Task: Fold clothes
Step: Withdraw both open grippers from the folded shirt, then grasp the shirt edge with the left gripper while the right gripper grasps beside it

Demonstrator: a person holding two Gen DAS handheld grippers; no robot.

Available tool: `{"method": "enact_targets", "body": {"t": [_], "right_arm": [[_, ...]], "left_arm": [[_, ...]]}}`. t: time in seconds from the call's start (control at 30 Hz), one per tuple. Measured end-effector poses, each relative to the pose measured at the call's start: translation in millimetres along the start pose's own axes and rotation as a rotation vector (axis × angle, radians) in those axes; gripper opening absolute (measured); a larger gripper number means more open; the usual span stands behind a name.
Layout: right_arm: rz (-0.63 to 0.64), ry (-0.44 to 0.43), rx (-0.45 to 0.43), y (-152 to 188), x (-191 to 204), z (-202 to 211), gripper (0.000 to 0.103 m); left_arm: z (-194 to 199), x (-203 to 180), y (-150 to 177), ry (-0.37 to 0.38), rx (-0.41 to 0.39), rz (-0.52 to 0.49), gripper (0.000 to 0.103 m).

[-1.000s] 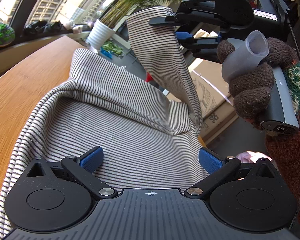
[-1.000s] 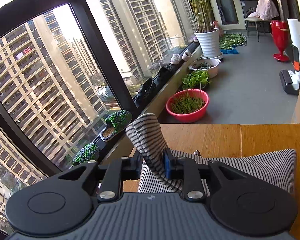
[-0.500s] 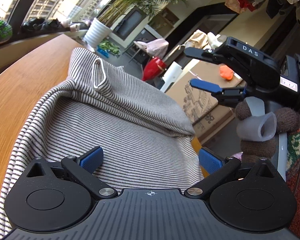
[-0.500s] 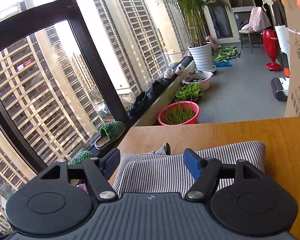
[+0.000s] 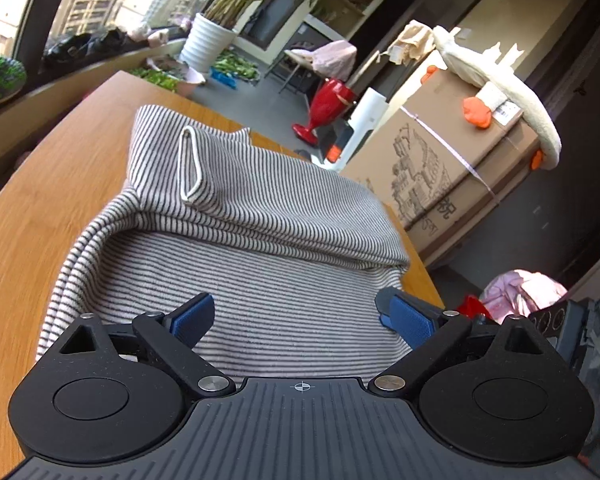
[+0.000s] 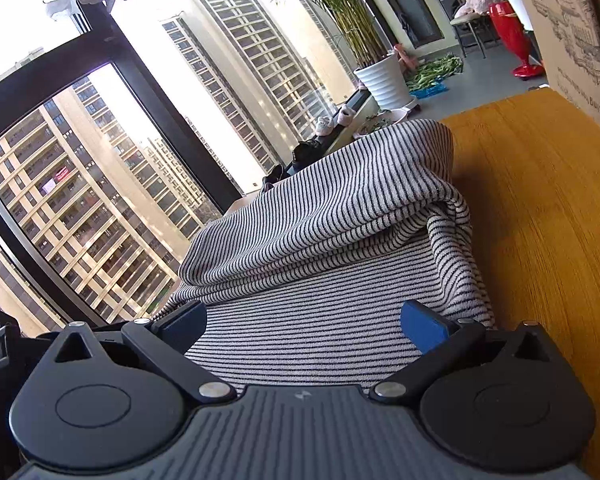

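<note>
This is a lived-in high-rise flat, on a glazed balcony or sunroom. Tall windows [image 6: 112, 168] look onto apartment towers [image 6: 236, 64]. Shoes [image 6: 308, 148] line the sill; a potted palm in a white ribbed planter [image 6: 384, 80], loose greens on the grey floor [image 6: 436, 70], a red vase [image 5: 328, 104] and a taped cardboard box [image 5: 456, 160] stand around a wooden table [image 6: 540, 184] bearing a striped garment [image 5: 268, 208].

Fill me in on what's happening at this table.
A person with a handheld gripper in each hand is folding a striped garment on the wooden table. One sleeve already lies folded across it. The right gripper, jaws just opened, and the left gripper, jaws just narrowed, both hover open over the cloth, gripping nothing.
</note>
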State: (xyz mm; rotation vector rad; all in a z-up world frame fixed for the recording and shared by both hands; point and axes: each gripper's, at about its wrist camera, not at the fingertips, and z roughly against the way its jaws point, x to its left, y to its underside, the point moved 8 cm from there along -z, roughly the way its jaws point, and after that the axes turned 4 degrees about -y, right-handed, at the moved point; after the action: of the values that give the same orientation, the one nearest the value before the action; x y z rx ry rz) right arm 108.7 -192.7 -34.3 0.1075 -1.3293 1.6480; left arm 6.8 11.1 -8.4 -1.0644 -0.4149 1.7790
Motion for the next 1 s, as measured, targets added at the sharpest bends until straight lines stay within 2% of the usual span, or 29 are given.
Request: {"method": "enact_targets", "body": {"t": [0.03, 0.13, 0.2, 0.23, 0.33, 0.5, 0.63, 0.7, 0.73, 0.77, 0.8, 0.87, 1.0], "right_arm": [[-0.021, -0.014, -0.014, -0.1, -2.2, 1.7, 0.103], [-0.083, -0.057, -0.044, -3.6, -9.1, 3.5, 0.103], [-0.098, -0.068, -0.050, -4.3, -11.3, 3.6, 0.103], [-0.099, -0.069, -0.051, -4.1, -11.8, 3.2, 0.103], [-0.100, -0.071, -0.052, -3.3, -13.9, 2.9, 0.103], [-0.102, -0.077, -0.056, -2.1, -17.3, 3.7, 0.103], [-0.103, -0.079, -0.057, -1.4, -16.0, 4.2, 0.103], [-0.103, -0.080, -0.058, -1.4, -15.9, 4.3, 0.103], [-0.103, -0.080, -0.058, -2.1, -14.8, 3.8, 0.103], [-0.104, -0.081, -0.058, -2.8, -13.9, 3.5, 0.103], [-0.104, -0.081, -0.058, -3.4, -13.2, 3.1, 0.103], [-0.104, -0.081, -0.058, -3.5, -13.2, 3.1, 0.103], [-0.104, -0.082, -0.059, -3.2, -13.5, 3.4, 0.103]], "left_arm": [[-2.2, -0.2, -12.5, -0.067, -0.029, -0.031, 0.074], [-21.0, -4.8, -42.3, -0.275, -0.086, -0.168, 0.078], [-39.8, -8.3, -52.0, -0.359, -0.083, -0.243, 0.077], [-47.5, -9.4, -53.5, -0.371, -0.072, -0.259, 0.074], [-67.8, -11.3, -51.9, -0.376, -0.017, -0.267, 0.070], [-78.5, -5.0, -39.5, -0.395, 0.012, -0.269, 0.071], [-79.5, 7.1, -34.5, -0.350, 0.012, -0.214, 0.069], [-78.0, 9.8, -34.1, -0.304, 0.003, -0.191, 0.061], [-77.4, 8.8, -34.4, -0.278, 0.001, -0.186, 0.047], [-76.7, 7.0, -34.9, -0.255, -0.001, -0.184, 0.029], [-75.8, 3.8, -35.7, -0.230, -0.005, -0.188, 0.024], [-71.1, -5.5, -40.0, -0.214, -0.041, -0.232, 0.022], [-52.8, -13.6, -60.8, -0.247, -0.148, -0.300, 0.021]]}}
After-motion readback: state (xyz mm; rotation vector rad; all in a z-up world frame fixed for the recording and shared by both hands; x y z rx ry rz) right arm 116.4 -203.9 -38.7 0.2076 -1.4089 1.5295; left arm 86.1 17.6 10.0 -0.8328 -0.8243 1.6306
